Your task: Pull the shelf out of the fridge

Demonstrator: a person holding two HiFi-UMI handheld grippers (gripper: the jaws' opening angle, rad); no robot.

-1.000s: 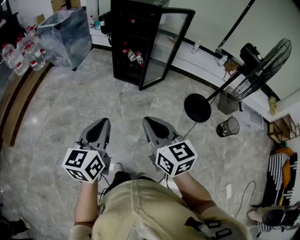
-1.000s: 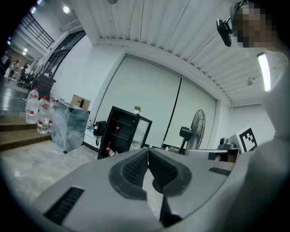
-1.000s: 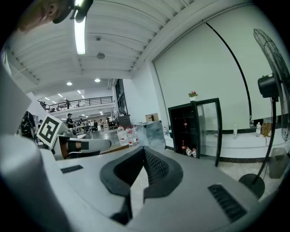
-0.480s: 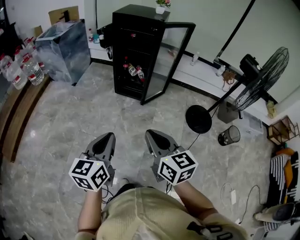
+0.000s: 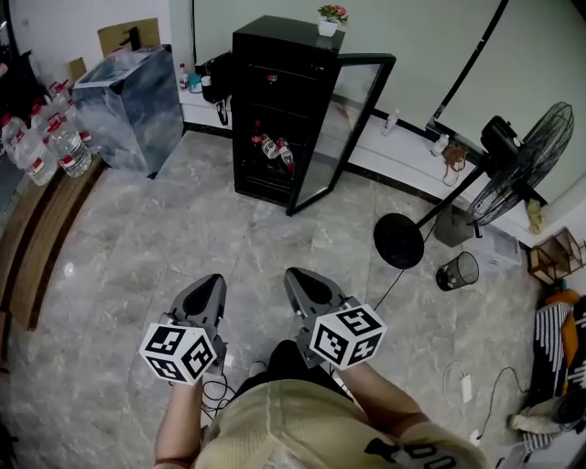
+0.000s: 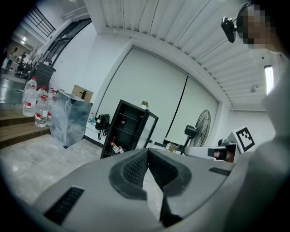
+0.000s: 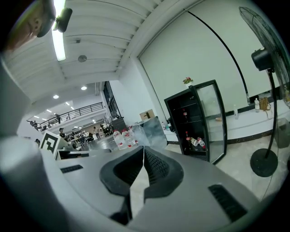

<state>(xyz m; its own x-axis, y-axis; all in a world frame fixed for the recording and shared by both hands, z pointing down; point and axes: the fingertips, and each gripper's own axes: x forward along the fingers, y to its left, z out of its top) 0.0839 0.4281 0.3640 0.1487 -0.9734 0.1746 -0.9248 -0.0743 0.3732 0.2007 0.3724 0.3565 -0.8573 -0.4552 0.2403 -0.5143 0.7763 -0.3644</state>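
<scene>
I am standing on a grey marbled stone floor (image 5: pixel 137 238), glossy, with pale veins running through its large tiles. Across it, against a pale wall, stands the fridge (image 5: pixel 275 64): a tall black box with its glass door (image 5: pixel 343 119) swung open to the right. A small potted plant (image 5: pixel 330 16) sits on top. The shelf (image 5: pixel 255 156) is inside the fridge, about halfway up, with a couple of bottles (image 5: pixel 273 147) lying on it; from here I cannot tell what it is made of.

Left of the fridge is a box wrapped in grey film (image 5: pixel 133 96), and clear plastic water bottles (image 5: pixel 55 147) are clustered by a wooden step (image 5: pixel 37 247). To the right stand a pedestal fan (image 5: pixel 526 160) with a round black base and a wire-mesh bin (image 5: pixel 456 271).

The left tongs (image 5: pixel 212 282) and the right tongs (image 5: pixel 295 277) are smooth grey plastic with ribbed dark pads. Both pairs are pressed together with nothing between them, low over the floor and well apart from the fridge.
</scene>
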